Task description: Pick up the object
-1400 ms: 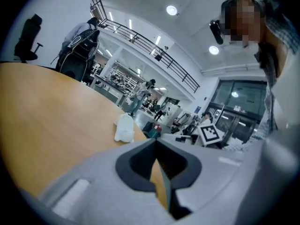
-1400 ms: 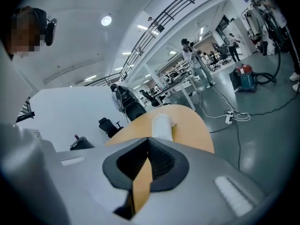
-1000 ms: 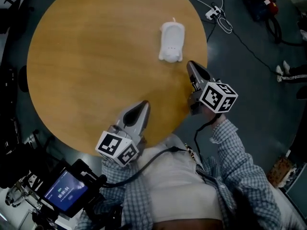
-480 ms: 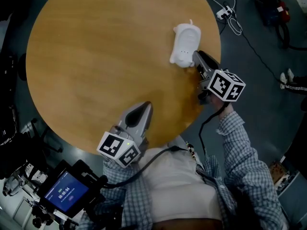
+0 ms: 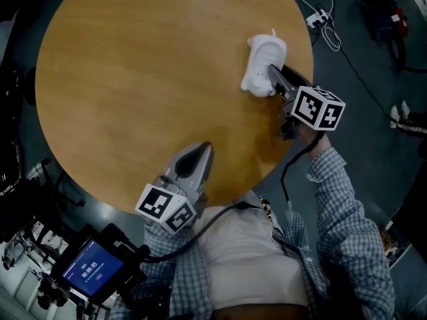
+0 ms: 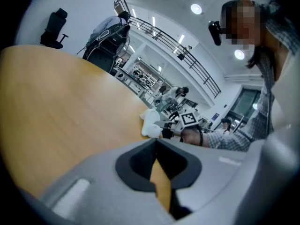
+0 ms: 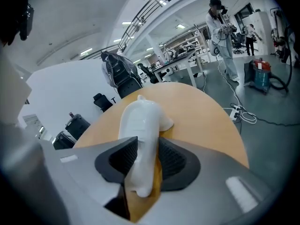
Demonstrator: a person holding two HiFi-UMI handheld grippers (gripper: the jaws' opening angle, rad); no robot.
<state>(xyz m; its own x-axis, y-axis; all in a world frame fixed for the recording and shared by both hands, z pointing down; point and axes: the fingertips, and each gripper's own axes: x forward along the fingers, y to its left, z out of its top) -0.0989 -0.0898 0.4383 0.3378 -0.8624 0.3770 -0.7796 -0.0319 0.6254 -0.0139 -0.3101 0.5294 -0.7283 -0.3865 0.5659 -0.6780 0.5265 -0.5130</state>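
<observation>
The object is a white animal-shaped figure point(image 5: 262, 60) lying on the round wooden table point(image 5: 147, 65) near its right edge. My right gripper point(image 5: 272, 73) has come in from the near side. Its jaws are opening and the figure point(image 7: 140, 135) lies between them, its near end inside the gap point(image 7: 143, 156). I see no firm squeeze from the pads. My left gripper point(image 5: 200, 149) rests at the table's near edge, far from the figure, with its jaws together and nothing in them point(image 6: 157, 144). In the left gripper view the figure point(image 6: 150, 121) appears small and far off.
A power strip with cables point(image 5: 319, 19) lies on the floor beyond the table's right edge. A device with a lit screen point(image 5: 90, 267) sits at lower left. A person point(image 7: 220, 27) stands well behind the table; office chairs point(image 7: 119, 76) stand at its far side.
My right gripper has moved forward up to the white figure, and its jaws have gone from shut to wide around it. The left gripper has stayed put.
</observation>
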